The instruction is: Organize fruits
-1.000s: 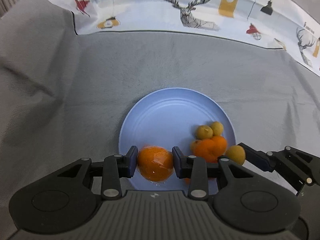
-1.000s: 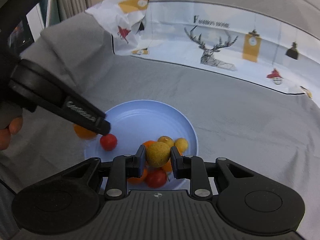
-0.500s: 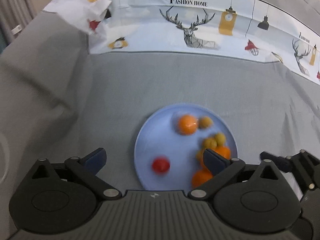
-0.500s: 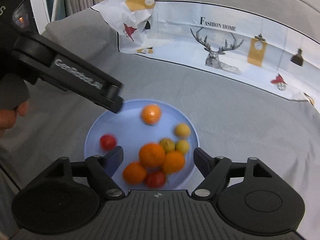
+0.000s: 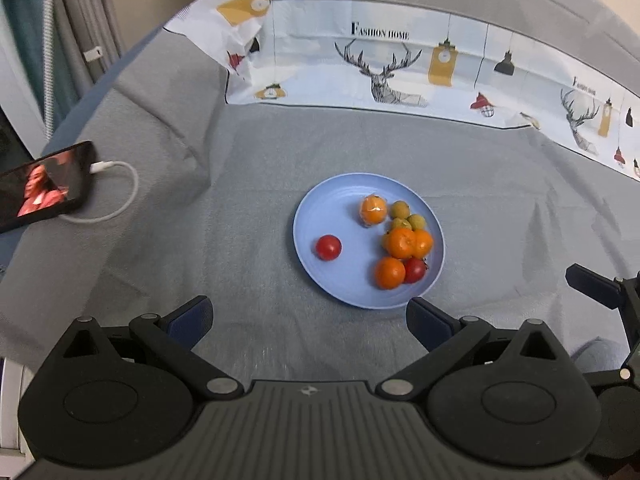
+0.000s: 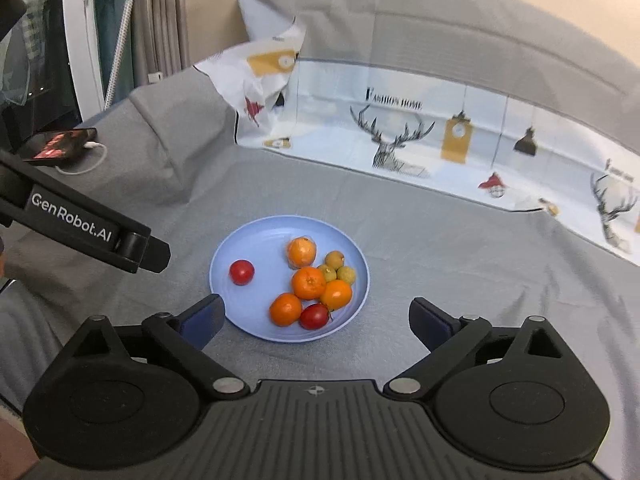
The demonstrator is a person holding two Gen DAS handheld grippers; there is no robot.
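Both the left hand-held gripper (image 5: 308, 316) and the right hand-held gripper (image 6: 316, 314) were held wide and empty, near the blue plate (image 6: 256, 240). The fruits (image 6: 308, 282) were piled there; one small yellowish fruit (image 5: 400, 224) was partly hidden behind oranges.

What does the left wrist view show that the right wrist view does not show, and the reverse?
Only the left wrist view shows the left gripper head-on, open, and one finger of the right gripper at its right edge. Only the right wrist view shows the right gripper's own open fingers and the left gripper's branded side. Both show the blue plate with the fruits, the lone tomato, the phone and the deer-print cloth.
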